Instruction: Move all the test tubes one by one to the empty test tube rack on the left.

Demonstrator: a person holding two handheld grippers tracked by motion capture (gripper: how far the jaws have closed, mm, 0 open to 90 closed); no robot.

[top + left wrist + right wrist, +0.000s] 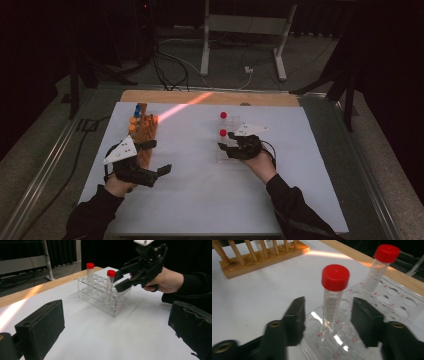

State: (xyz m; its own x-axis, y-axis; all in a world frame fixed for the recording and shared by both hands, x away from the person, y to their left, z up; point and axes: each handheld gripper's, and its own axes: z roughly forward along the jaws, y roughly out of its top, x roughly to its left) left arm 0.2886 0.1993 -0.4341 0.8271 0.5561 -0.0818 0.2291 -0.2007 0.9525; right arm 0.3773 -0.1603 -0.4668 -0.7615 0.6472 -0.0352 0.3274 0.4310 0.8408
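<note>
Your right claw (327, 322) half-closed around near tube (333, 293) in clear rack (117, 305) — not pinched yet. Left claw (117, 327) wide, empty. Grab, lift left. Far tube (380, 265) stands behind.

Dark room w/ grey carpet floor (45, 150), white table frame (245, 25), cables (165, 65).

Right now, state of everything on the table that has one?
Near tube: red cap on, upright in clear rack, between right gripper's jaws, no contact visible.
Far tube: red cap on, upright in clear rack.
Clear rack: most holes empty.
Wooden rack: holds orange- and blue-capped tubes.
Left gripper: open, empty.
Right gripper: open around near tube.
</note>
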